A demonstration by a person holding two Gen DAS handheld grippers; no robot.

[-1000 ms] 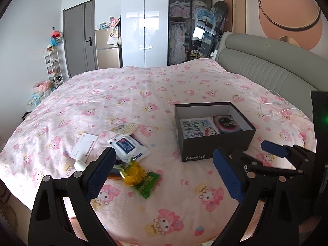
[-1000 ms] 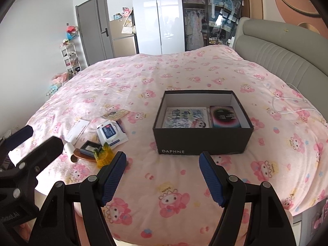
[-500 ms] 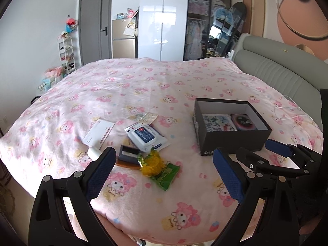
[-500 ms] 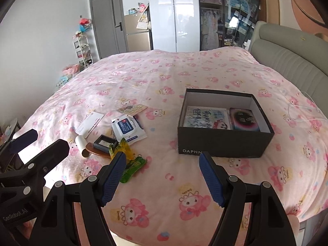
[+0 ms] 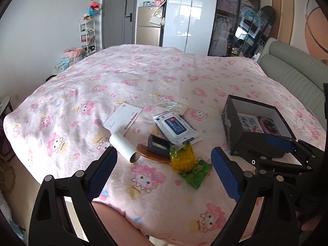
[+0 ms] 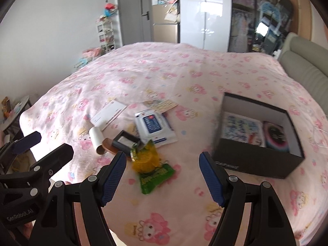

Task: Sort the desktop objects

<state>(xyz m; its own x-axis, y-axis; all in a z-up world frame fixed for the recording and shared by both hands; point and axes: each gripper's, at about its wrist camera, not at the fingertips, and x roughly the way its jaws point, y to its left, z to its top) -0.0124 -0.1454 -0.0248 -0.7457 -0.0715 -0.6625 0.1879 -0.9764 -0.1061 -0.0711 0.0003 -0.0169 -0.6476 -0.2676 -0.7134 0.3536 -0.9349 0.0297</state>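
A heap of small items lies on the pink bed: a white paper roll (image 5: 123, 147), a black case (image 5: 158, 145) on a brown oval piece, a yellow packet (image 5: 182, 157), a green packet (image 5: 195, 172), a wet-wipe pack (image 5: 176, 127), a white envelope (image 5: 123, 120) and a blister sheet (image 5: 171, 107). An open black box (image 5: 254, 131) holding cards stands to the right. My left gripper (image 5: 164, 170) is open and empty, just short of the heap. My right gripper (image 6: 163, 174) is open and empty over the green packet (image 6: 155, 177); the box (image 6: 258, 135) lies to its right.
The near bed edge (image 5: 143, 221) runs just under both grippers. A grey headboard (image 5: 295, 71) stands at the right, a wardrobe (image 5: 190, 14) and door behind, a white shelf rack (image 5: 88, 34) at the far left. A white cable (image 5: 311, 121) lies beyond the box.
Both grippers have swung left from the box toward the heap and moved closer to it. Both stay open and empty. Nothing on the bed has moved.
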